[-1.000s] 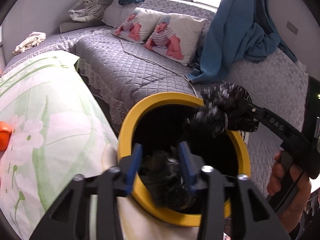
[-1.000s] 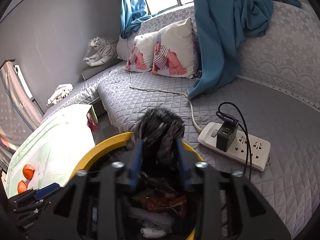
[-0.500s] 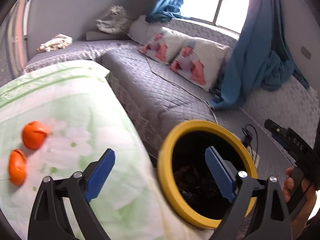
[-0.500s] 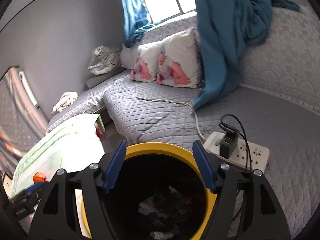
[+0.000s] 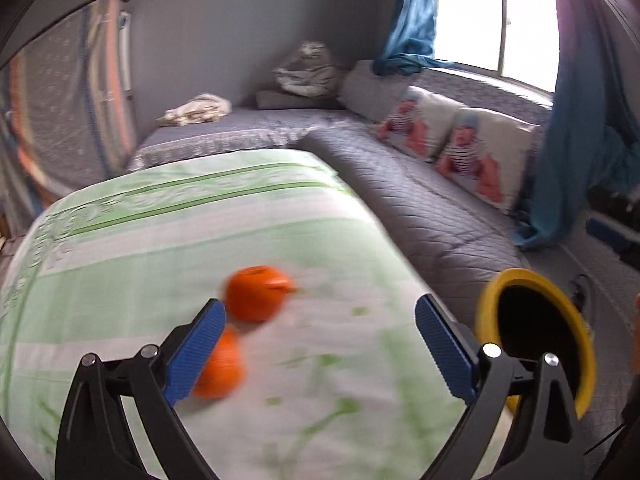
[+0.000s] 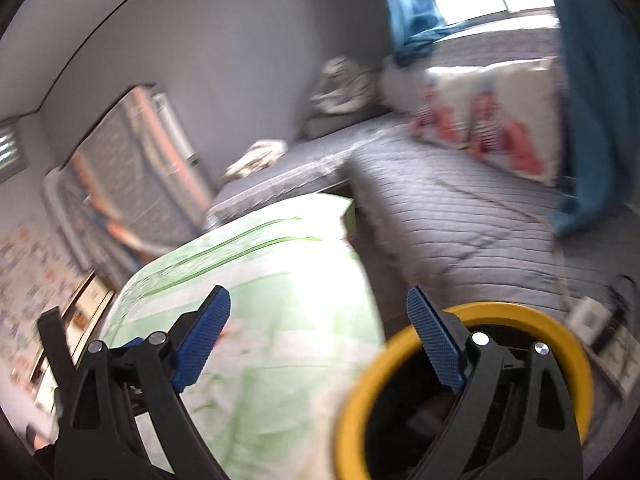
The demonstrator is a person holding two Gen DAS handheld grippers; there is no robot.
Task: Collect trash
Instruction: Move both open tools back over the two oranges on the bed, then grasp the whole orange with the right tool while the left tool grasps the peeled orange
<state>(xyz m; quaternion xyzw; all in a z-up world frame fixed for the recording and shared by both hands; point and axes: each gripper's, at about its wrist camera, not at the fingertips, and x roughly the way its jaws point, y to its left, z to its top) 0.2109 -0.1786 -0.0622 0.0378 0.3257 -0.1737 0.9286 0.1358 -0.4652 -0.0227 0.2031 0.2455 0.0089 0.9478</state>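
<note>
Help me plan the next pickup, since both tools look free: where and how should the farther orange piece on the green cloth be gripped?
Straddle the farther orange piece across its rounded middle, coming down from above with the open left tool. It lies low on the cloth, its sides clear; blur hides finer shape.

Both wrist views angled down (blurred) — shared green-patterned table (image 5: pixel 168 240), yellow-rimmed bin (image 6: pixel 500 312).

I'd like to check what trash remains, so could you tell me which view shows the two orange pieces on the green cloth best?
The left wrist view: both orange pieces lie on the green cloth, one partly behind a fingertip. The right wrist view shows the cloth, no oranges discernible.
</note>
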